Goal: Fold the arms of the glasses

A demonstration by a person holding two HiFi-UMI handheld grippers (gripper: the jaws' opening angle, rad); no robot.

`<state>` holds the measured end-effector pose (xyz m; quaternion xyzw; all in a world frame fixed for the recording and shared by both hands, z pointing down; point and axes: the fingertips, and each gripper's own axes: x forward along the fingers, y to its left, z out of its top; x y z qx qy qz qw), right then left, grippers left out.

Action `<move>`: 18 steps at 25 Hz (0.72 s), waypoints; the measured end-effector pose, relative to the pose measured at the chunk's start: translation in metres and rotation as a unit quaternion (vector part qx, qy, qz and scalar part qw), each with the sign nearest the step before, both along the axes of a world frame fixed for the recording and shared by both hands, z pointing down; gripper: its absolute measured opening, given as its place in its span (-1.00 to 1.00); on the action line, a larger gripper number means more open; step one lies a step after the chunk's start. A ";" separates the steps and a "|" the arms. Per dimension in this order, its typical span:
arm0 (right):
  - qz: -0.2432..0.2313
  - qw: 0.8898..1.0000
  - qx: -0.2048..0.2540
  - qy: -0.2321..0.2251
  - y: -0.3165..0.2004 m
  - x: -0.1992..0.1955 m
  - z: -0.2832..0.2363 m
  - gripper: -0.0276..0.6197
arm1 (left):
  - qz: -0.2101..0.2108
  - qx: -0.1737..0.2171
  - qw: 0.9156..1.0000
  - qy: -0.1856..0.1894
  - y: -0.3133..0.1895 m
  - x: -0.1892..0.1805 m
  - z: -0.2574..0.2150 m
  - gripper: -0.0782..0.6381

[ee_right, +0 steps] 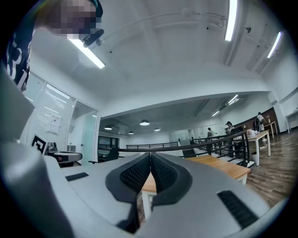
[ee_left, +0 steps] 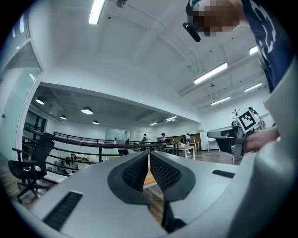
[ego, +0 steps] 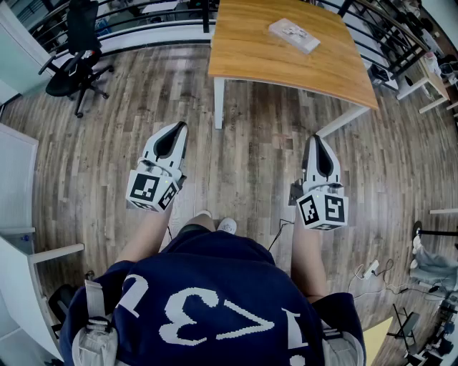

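A pale, clear-looking object, seemingly the glasses, lies on the far part of a wooden table ahead of me; its detail is too small to tell. My left gripper and right gripper are held level in the air over the wooden floor, short of the table's near edge. Both are shut with nothing between the jaws. In the left gripper view the left gripper has its black pads pressed together. In the right gripper view the right gripper stands the same way, with the table just beyond it.
A black office chair stands at the far left by a black railing. White furniture lines the left edge. Cables and a plug strip lie on the floor at the right. More desks are at the far right.
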<state>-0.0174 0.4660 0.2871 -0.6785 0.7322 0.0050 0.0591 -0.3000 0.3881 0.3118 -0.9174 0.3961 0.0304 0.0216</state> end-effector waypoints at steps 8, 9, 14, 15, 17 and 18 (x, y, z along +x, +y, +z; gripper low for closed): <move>-0.013 1.000 0.009 0.012 0.003 0.003 -0.003 -0.84 | -0.003 0.008 1.000 0.009 0.000 0.012 -0.010 -0.71; -0.013 1.000 0.012 0.008 0.003 0.004 -0.002 -0.83 | -0.004 0.007 1.000 0.010 0.000 0.013 -0.010 -0.71; -0.021 0.999 0.020 -0.014 -0.005 0.004 0.002 -0.83 | -0.006 0.005 1.000 0.009 -0.005 0.014 -0.008 -0.71; -0.024 0.999 0.021 -0.013 -0.008 0.003 0.002 -0.83 | -0.007 0.004 1.000 0.010 -0.009 0.013 -0.008 -0.71; -0.028 0.999 0.024 -0.009 -0.019 0.005 0.001 -0.83 | -0.011 0.002 1.000 0.013 -0.023 0.015 -0.006 -0.71; -0.028 0.999 0.023 -0.008 -0.026 0.007 0.001 -0.83 | -0.012 0.001 1.000 0.014 -0.032 0.016 -0.006 -0.71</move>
